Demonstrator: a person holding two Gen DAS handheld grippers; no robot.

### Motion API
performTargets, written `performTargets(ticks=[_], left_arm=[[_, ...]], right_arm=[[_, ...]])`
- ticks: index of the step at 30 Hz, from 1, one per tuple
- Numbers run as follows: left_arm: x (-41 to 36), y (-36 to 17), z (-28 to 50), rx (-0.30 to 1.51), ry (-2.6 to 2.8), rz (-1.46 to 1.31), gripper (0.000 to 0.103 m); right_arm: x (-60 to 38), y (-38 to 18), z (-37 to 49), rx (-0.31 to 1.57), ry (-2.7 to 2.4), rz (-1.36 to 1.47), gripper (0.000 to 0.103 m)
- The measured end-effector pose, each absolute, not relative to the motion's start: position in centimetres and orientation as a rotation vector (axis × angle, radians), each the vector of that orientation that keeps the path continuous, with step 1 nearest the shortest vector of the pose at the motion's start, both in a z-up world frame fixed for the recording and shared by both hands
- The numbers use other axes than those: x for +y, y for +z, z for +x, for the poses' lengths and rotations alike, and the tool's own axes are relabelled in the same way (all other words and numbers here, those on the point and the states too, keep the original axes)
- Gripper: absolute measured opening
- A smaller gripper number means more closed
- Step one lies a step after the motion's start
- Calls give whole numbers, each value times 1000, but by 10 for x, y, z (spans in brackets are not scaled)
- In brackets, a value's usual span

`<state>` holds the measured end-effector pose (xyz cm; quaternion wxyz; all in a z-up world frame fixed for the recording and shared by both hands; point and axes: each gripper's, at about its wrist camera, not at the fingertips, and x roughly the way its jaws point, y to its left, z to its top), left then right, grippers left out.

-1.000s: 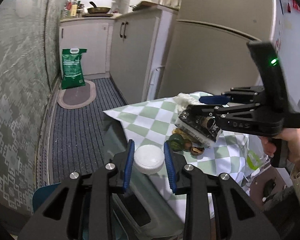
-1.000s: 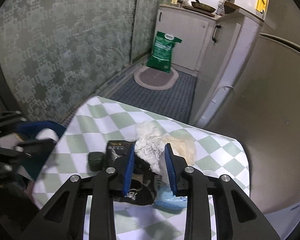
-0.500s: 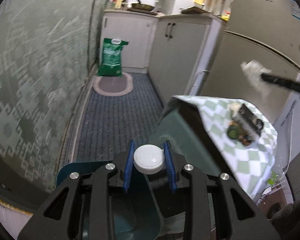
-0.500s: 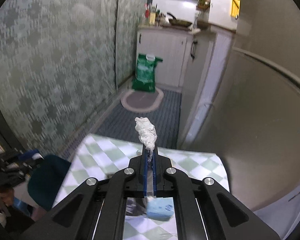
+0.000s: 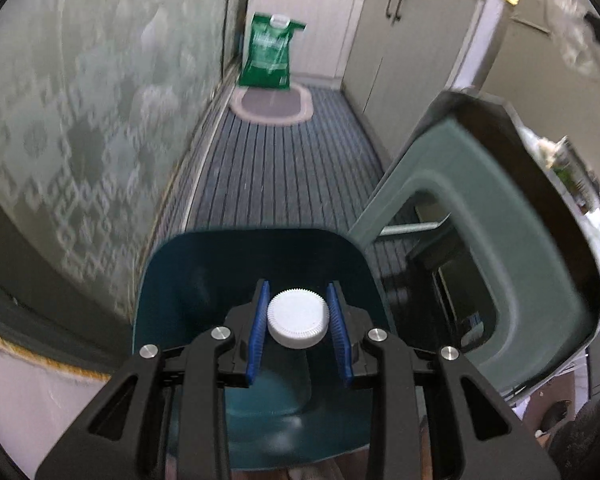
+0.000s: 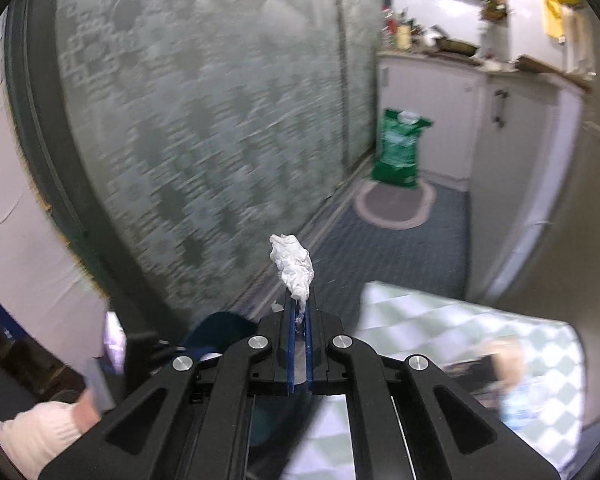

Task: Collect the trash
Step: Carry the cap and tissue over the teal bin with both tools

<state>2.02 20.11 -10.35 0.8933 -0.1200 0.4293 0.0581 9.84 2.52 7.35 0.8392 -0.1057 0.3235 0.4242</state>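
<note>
White crumpled tissue (image 6: 294, 266) pinched in closed right gripper (image 6: 299, 312).
Left gripper (image 5: 298, 318) clamps ribbed white cap (image 5: 298, 317), teal bin (image 5: 204, 276) at 12 o'clock.

Dim indoor light in both views; the brightest zone is the far kitchen counter (image 6: 452, 50). Motion blur smears the patterned wall (image 6: 204, 120) and the checked tablecloth (image 6: 460, 332) below it. Fisheye curvature and black vignetting increase away from the counter.
</note>
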Motion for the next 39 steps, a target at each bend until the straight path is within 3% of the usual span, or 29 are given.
performTargets(ticks=[11, 24, 31, 39], left_arm=[[221, -152, 10, 1012, 128, -267, 32], [239, -147, 4, 982, 154, -257, 40], [254, -114, -5, 873, 198, -261, 24], [244, -58, -19, 723, 193, -219, 21]], right_arm=[[94, 0, 77, 859, 919, -308, 3], [132, -86, 80, 988, 879, -347, 3], [137, -121, 80, 1033, 865, -396, 3], [147, -152, 68, 1080, 884, -475, 3]])
